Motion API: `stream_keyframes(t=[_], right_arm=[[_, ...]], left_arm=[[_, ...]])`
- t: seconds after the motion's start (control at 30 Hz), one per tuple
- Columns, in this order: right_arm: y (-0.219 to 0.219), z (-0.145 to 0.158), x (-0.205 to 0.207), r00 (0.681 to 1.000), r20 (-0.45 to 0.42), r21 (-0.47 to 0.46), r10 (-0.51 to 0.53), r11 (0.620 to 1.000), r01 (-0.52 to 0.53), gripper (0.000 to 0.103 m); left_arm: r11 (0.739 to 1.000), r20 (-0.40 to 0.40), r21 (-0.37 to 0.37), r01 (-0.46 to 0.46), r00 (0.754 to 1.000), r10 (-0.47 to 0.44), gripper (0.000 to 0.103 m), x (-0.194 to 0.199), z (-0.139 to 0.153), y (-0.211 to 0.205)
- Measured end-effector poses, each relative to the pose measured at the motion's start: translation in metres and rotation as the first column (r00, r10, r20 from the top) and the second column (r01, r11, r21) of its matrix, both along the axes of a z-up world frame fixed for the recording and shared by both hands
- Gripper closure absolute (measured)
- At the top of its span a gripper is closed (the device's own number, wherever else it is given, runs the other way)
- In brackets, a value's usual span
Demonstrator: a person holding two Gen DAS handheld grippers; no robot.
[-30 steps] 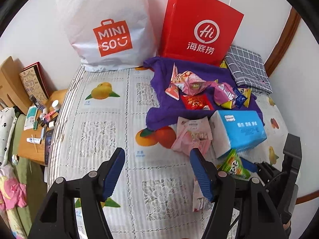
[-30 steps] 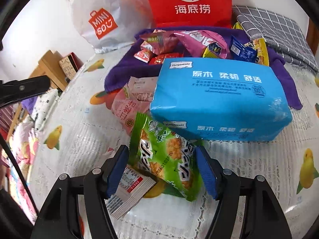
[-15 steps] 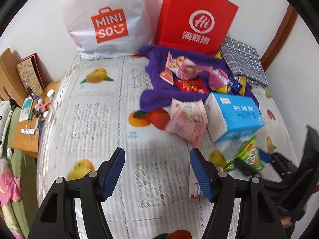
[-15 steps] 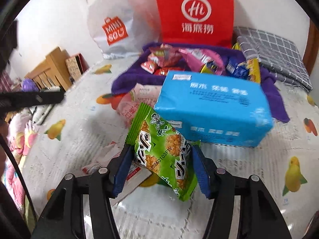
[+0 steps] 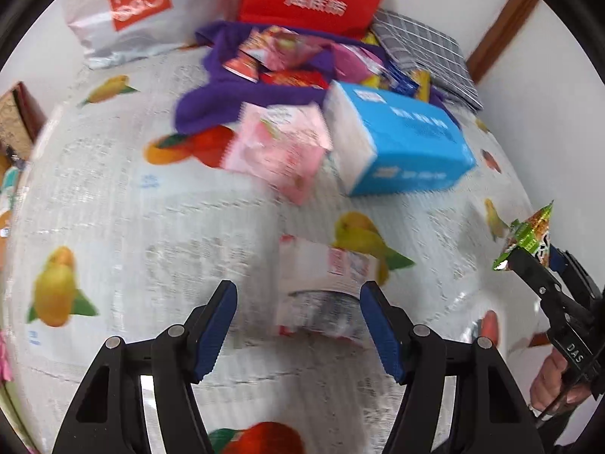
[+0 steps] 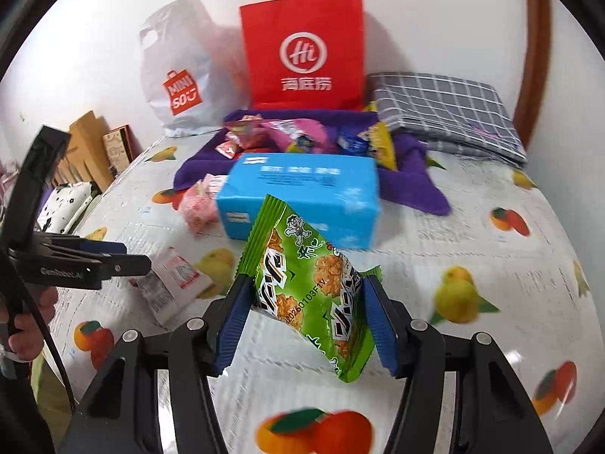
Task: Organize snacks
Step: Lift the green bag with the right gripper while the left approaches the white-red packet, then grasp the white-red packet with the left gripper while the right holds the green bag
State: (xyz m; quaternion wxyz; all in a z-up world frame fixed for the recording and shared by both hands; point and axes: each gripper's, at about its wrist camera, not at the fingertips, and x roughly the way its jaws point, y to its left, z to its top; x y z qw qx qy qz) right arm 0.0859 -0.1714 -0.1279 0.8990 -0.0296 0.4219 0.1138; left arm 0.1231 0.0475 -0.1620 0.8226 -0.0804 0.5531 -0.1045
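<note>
Only in the right wrist view, green snack packet's (image 6: 314, 283) face, clamped in right gripper (image 6: 308, 321).

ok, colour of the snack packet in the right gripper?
Green snack packet, with black-and-white lettering and cracker pictures; clearest in the right wrist view.

White wall (image 6: 435, 19) behind, brown wood trim (image 6: 537, 49) on the right, bed with a fruit-print cover (image 6: 472, 249) — wooden furniture (image 6: 81, 140) at the left

Bright, even indoor light with soft shadows; the left view is motion-blurred, both bend strongly at the edges.
</note>
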Motion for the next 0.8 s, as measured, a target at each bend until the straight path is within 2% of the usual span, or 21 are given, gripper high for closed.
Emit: stream_keyframes(t=[0.07,0.13,0.2,0.33,0.5,0.7,0.8], right_arm=[[-0.009,-0.002,-0.004,1.0,-0.013,0.001,-0.01,1.0,0.01,0.044],[-0.016,-0.005,-0.008,1.0,-0.023,0.0,-0.008,1.0,0.008,0.044],[-0.022,-0.008,-0.013,1.0,-0.027,-0.004,-0.011,1.0,0.011,0.044],[-0.03,-0.012,-0.02,0.999,-0.035,0.006,-0.012,1.0,0.012,0.044],[-0.041,-0.018,-0.025,0.999,-0.045,0.03,-0.026,0.999,0.027,0.044],[-0.051,-0.03,-0.024,0.997,-0.057,0.043,-0.06,0.997,0.062,0.044],[-0.055,-0.036,-0.019,0.994,-0.066,0.059,-0.085,0.994,0.089,0.044]], left_arm=[[1.0,-0.026,-0.016,0.011,1.0,-0.012,0.037,0.002,-0.007,-0.007],[1.0,-0.036,0.0,0.011,0.999,-0.011,0.035,0.002,-0.012,-0.014],[0.999,-0.018,0.031,0.024,1.0,-0.023,0.027,0.0,-0.014,-0.023],[0.997,-0.009,0.073,0.034,0.999,-0.034,0.023,-0.002,-0.018,-0.039],[0.997,-0.001,0.08,0.024,1.0,-0.024,0.021,-0.001,-0.02,-0.045],[0.981,0.022,0.19,0.036,0.999,-0.041,0.021,-0.004,-0.023,-0.059],[0.975,0.053,0.222,0.026,0.998,-0.039,0.021,-0.006,-0.025,-0.065]])
